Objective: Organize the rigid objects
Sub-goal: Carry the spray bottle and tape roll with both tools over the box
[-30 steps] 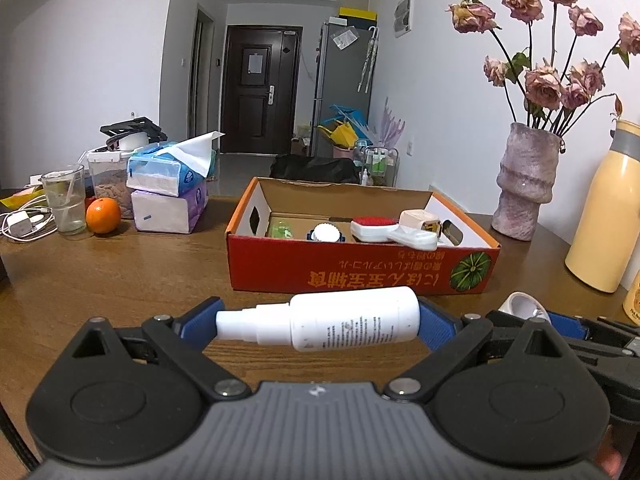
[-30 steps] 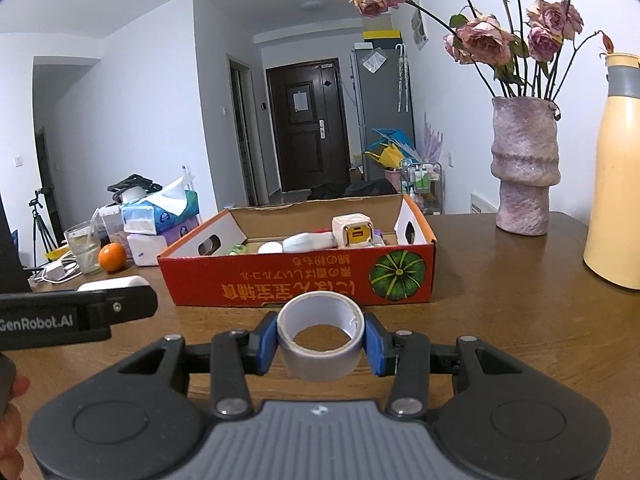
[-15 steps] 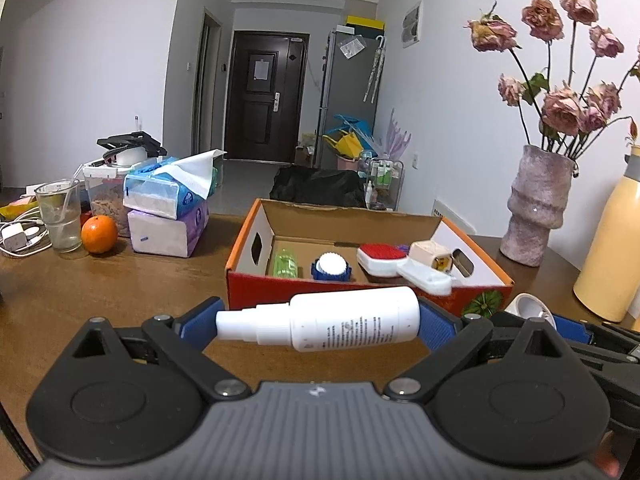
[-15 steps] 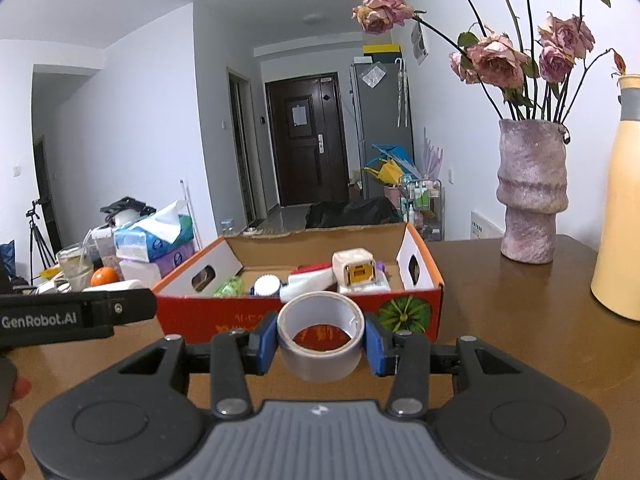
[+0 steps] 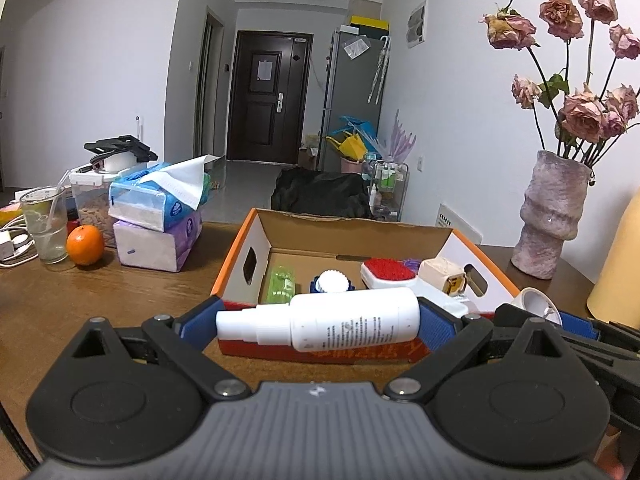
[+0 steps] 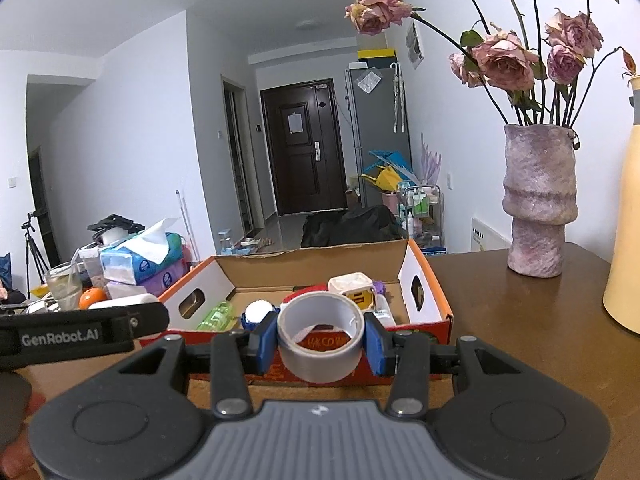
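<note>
My left gripper (image 5: 318,322) is shut on a white spray bottle (image 5: 320,320) that lies crosswise between its blue pads, just in front of the near wall of an open orange cardboard box (image 5: 344,232). My right gripper (image 6: 320,338) is shut on a grey roll of tape (image 6: 320,344), also at the box's (image 6: 428,280) near wall. Inside the box lie a green bottle (image 5: 280,284), a white-capped blue jar (image 5: 330,282), a red-topped brush (image 5: 388,274) and a cream cube (image 5: 442,278). The tape roll (image 5: 536,304) shows at the right of the left wrist view.
A stone vase of dried roses (image 6: 540,208) stands right of the box, with a tall yellow flask (image 6: 624,240) beyond it. Left of the box are stacked tissue packs (image 5: 160,216), an orange (image 5: 85,239), a glass with a straw (image 5: 46,222) and cables.
Both grippers have moved forward toward the box with their objects held. The box now looms larger and its inside is in fuller view.
</note>
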`<state>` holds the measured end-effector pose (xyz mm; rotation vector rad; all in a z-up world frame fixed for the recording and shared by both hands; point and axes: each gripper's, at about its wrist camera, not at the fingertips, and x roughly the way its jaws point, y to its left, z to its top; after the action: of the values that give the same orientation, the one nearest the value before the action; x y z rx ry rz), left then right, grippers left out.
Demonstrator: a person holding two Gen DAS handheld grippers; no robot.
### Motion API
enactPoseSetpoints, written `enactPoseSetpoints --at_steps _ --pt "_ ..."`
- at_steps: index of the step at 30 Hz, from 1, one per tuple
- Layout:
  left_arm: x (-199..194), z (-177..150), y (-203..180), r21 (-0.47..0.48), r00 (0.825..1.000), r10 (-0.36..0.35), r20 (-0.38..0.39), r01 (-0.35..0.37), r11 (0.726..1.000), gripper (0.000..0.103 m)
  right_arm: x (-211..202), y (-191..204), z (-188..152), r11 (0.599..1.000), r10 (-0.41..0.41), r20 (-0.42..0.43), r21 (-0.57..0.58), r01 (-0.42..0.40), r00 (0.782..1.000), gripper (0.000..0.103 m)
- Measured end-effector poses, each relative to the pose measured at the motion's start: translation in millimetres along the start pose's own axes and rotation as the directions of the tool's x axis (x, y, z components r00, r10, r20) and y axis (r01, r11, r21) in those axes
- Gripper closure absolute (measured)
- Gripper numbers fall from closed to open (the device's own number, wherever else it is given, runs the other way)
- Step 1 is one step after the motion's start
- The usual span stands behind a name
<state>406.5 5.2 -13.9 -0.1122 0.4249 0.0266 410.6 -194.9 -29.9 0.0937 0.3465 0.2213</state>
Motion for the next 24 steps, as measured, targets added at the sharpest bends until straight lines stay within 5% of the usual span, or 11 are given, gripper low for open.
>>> enactPoseSetpoints --at_steps 24 --pt "61.4 24.0 -4.9 -0.004 1.000 0.016 0.012 -0.016 1.000 0.003 69.2 -8.2 24.4 1.000 -0.015 0.010 0.004 0.015 1.000 0.060"
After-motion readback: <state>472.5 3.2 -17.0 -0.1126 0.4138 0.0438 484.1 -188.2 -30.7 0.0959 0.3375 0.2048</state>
